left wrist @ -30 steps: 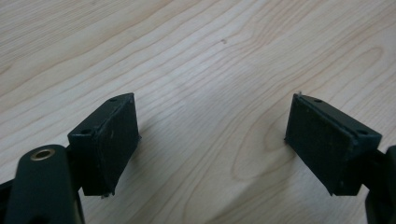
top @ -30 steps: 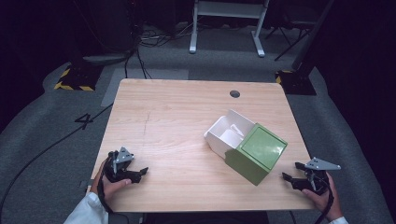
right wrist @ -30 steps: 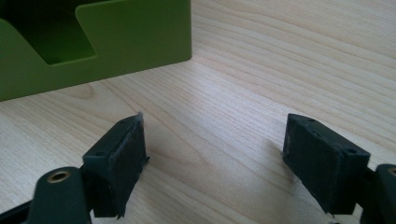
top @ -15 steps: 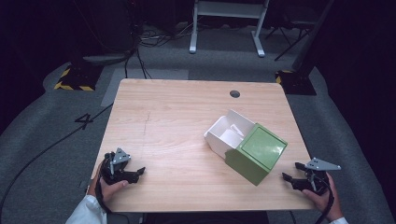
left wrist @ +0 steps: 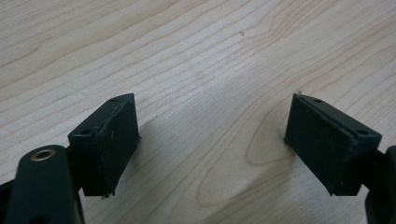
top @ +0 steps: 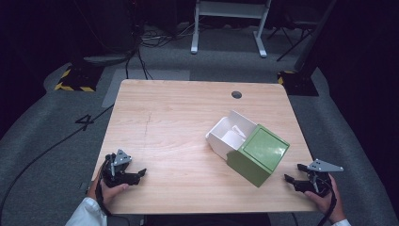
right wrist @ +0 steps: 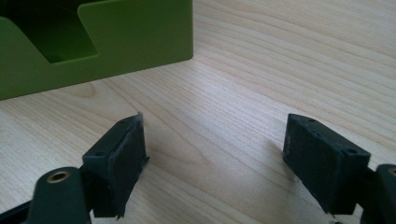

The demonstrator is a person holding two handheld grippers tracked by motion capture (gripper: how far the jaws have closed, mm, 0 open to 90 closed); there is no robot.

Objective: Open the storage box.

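Between the jaws of the left gripper [left wrist: 212, 149] only bare wood is seen in the left gripper view; the jaws are spread wide, nothing is grasped. The same is seen for the right gripper [right wrist: 215, 158] in the right gripper view: jaws spread, nothing between the pads, bare table under them. A green box [right wrist: 93, 42] is seen beyond the right jaws, near but apart, its cut-out side turned toward them. In the high view the left gripper [top: 123, 173] is held at the near left edge of the table [top: 179, 113], well apart from the box; the right gripper [top: 308, 180] is held at the near right corner, near the green box [top: 258, 154] but not touching. The green box is set on the right half of the table, turned at an angle, and a white box [top: 230, 134] is touching its far-left side, open at the top; something white is seen inside, what it is cannot be told. Whether the white one is slid partly into the green one cannot be told. Judged from this, no handling is in hand yet: both boxes lie untouched, both hands are parked at the near edge. Everything is judged left to do, with reach and grasp on the boxes first, likeliest by the right gripper as the nearer one.
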